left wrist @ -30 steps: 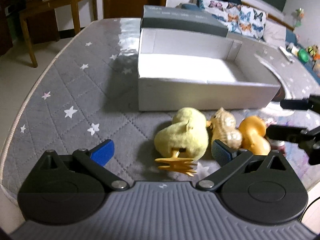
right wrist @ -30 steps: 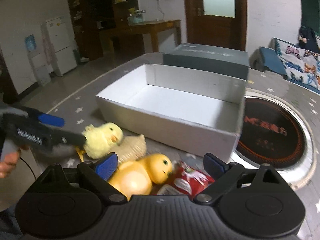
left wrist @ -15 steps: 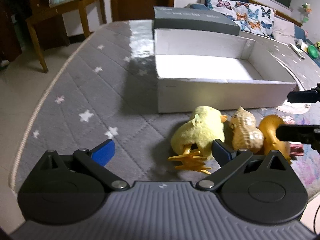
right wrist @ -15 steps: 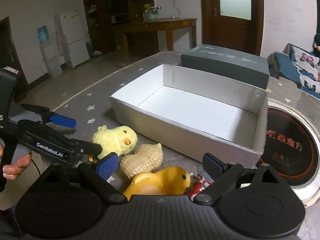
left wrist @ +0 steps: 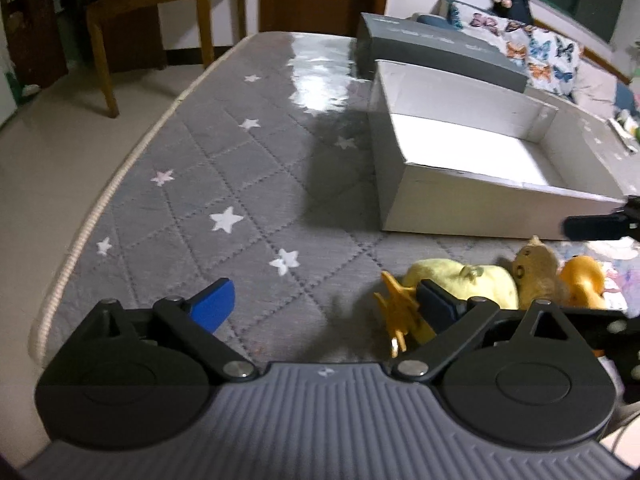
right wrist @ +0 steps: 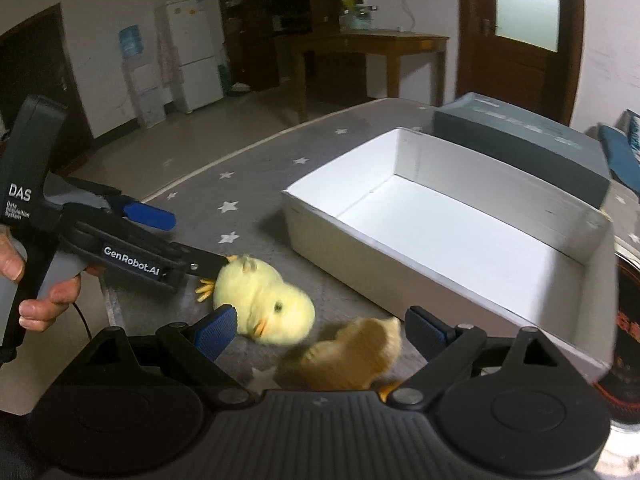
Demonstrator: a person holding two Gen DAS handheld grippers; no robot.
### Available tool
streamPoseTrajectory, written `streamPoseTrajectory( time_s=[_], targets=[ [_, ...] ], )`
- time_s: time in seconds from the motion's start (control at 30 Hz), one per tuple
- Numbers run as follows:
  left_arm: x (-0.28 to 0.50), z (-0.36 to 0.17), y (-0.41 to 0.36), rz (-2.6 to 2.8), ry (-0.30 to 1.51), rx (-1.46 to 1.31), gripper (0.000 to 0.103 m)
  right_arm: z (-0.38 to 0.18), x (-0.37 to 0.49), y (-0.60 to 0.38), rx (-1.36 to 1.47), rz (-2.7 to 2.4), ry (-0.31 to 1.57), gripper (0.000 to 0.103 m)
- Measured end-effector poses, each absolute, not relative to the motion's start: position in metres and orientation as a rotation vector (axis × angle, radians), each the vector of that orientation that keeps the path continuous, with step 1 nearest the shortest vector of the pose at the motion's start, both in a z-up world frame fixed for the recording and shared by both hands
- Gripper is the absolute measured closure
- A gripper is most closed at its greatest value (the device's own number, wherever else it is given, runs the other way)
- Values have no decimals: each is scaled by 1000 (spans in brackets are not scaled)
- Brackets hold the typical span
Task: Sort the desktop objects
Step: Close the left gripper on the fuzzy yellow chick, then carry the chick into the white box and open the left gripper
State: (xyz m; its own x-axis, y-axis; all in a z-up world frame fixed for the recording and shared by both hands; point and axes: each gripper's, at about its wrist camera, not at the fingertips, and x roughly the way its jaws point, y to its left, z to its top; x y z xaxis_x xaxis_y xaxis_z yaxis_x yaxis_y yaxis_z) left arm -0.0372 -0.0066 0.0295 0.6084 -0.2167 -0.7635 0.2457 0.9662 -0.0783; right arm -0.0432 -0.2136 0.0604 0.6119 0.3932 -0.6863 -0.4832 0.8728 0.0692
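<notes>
A yellow plush chick (right wrist: 264, 302) lies on its side on the grey starred table cover, also in the left wrist view (left wrist: 464, 282). Beside it lie a tan peanut toy (right wrist: 352, 356) (left wrist: 534, 268) and an orange rubber duck (left wrist: 582, 284). An open white box (right wrist: 460, 232) (left wrist: 460, 168) stands behind them. My left gripper (left wrist: 324, 304) is open and empty, its right finger next to the chick's orange feet (left wrist: 398, 312). My right gripper (right wrist: 320, 330) is open and empty, above the chick and the peanut toy.
A dark grey lid (left wrist: 436, 50) lies behind the white box. A round black induction plate (right wrist: 626, 320) sits at the right of the box. The table's rounded edge (left wrist: 120, 176) runs along the left. A wooden side table (left wrist: 160, 4) stands beyond.
My left gripper has swung to the left, so the toys now sit at its right finger. My right gripper has moved left, from over the duck to over the chick and peanut toy.
</notes>
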Motion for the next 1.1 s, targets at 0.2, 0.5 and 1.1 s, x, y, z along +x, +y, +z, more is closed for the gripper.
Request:
streamPoseTrajectory(
  time_s=[0.2,0.5,1.1],
  targets=[
    [-38,30,-9,-317,877,27,6,50,-40,-193,-178,565,795,14],
    [-41,33,-3,-351,876,4,6,35,-46,-170,-284,602,826,28],
    [-26,17,-22,-596,950,-170,28,23,-52,-170,-281,553,817,45]
  ],
)
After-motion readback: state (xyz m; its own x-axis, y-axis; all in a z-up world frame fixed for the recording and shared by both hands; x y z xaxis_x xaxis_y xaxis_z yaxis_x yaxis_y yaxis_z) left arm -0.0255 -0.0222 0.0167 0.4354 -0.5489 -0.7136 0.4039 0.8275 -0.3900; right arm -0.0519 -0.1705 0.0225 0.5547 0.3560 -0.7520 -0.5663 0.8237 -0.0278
